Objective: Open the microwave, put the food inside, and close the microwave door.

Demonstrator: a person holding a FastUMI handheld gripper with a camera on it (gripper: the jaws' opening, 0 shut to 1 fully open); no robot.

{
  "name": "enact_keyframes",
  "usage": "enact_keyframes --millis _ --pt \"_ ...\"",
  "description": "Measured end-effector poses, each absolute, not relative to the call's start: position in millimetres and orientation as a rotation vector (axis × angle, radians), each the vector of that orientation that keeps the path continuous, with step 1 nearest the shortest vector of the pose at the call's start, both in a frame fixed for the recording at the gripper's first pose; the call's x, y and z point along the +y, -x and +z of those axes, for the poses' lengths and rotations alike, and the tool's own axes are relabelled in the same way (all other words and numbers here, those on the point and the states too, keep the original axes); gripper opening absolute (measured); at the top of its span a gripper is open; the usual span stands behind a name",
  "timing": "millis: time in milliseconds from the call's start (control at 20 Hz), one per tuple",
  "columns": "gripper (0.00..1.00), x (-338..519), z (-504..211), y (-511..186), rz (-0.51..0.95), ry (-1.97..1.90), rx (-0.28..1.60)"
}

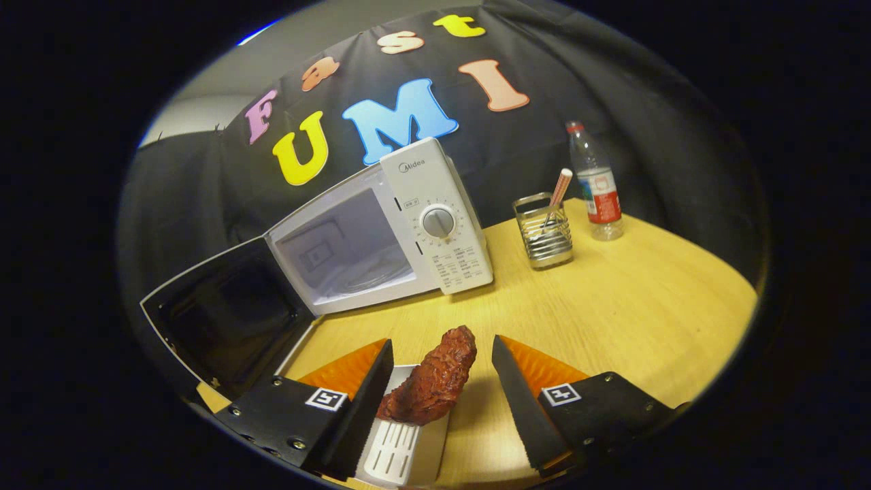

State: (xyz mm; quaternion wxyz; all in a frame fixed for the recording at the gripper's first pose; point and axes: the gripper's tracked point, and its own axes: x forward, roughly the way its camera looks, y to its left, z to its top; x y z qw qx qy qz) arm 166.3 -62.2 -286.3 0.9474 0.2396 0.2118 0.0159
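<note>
Wooden tabletop (633,306) carries everything in the booth, and the microwave (435,218) serves as the landmark. Nearest, on the near side of the microwave, the tool (442,371) has its fingers spread wide, pressing on nothing. Between them lies the food (430,381), a reddish-brown sausage-like piece resting on a small white slotted tray (398,442), untouched by either finger. Beyond that, the microwave's door (224,320) hangs swung fully out to its left, and the pale cavity (343,248) stands bare with its glass turntable visible. So opening looks done; grasping the food, carrying it into the cavity and shutting the door all remain. Right of the microwave stand a wire utensil holder (543,235) and, farther back, a plastic bottle (595,184).
</note>
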Motion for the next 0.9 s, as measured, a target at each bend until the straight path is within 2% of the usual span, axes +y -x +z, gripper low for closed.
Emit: enact_keyframes --millis 50,100,200,300,350,900 --pt "0.83 -55.2 -287.2 -166.3 0.065 -0.543 0.434" --pt "0.7 -55.4 -287.5 -168.4 0.062 -0.571 0.432" --pt "0.3 -56.4 -289.6 -171.0 0.073 -0.597 0.416" --pt "0.29 -43.3 -271.0 -158.9 0.158 -0.699 0.397" --pt "0.15 -40.3 -272.6 -167.9 0.154 -0.732 0.397" --pt "0.15 -20.4 -226.9 -165.3 0.179 -0.729 0.354"
